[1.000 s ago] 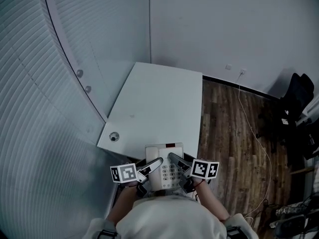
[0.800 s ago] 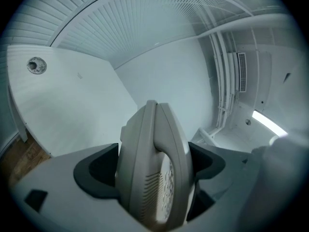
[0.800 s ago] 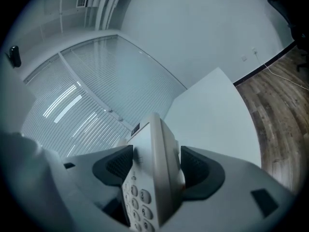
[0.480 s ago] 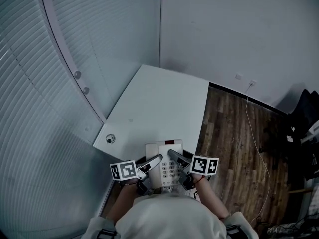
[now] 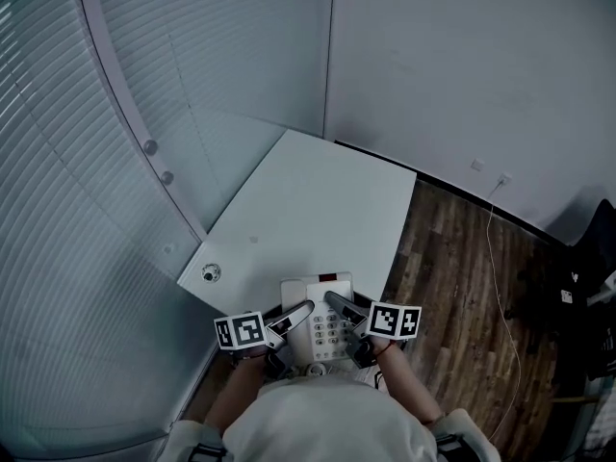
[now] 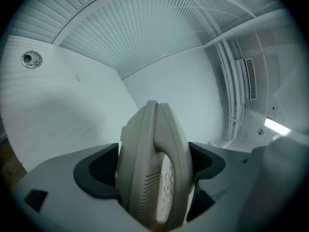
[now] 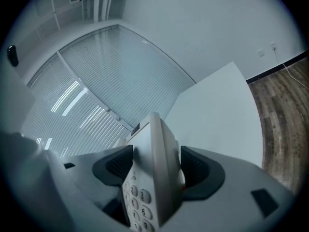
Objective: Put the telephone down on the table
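Telephone point(image 5: 319, 321) slightly fwd, at table point(image 5: 308, 210) edge

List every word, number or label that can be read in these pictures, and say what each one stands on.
"3", "6", "9": digits on keys of the telephone, right gripper view, read with some doubt.
Other keys there: too small or too steeply angled to read.
Keypad in the head view: too small to read.
Marker cubes on the left gripper and right gripper: black-and-white square patterns only, no text.
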### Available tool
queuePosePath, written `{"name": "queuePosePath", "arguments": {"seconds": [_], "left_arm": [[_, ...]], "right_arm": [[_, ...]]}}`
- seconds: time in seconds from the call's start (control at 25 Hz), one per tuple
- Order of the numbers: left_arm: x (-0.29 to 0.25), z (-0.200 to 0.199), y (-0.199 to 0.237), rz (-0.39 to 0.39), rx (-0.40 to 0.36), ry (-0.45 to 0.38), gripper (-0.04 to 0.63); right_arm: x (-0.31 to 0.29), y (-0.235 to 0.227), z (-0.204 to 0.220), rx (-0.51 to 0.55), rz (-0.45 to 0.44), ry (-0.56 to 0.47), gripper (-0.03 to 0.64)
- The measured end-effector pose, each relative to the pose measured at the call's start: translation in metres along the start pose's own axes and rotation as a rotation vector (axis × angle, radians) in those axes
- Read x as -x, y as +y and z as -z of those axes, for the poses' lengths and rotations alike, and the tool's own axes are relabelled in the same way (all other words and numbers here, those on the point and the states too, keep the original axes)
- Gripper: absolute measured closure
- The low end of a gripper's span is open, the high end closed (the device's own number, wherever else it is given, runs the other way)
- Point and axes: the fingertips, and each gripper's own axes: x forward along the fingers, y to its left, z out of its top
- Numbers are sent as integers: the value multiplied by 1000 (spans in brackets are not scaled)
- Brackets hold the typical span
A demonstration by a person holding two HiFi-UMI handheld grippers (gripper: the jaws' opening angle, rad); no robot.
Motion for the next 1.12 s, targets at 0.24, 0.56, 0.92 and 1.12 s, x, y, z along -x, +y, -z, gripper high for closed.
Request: {"name": "queuePosePath", "arguments": {"seconds": [0.24,0.56,0.92,1.12], "left_arm": [[-12,-11,8,-13,5,-36,163],[-22,-23,17,-31,31,-58,163],[-39,-49,53,-43,68,-25,163],[-53,-65,71,-51,83,-9,163]], "right_arm": [[-14,-10,-13,20,-17,26,299],[-28,-16,-26,33,-25,60,299],[-69,-35,-35,16,7,73,299],[-90,-47,-46,7,15,81,299]]}}
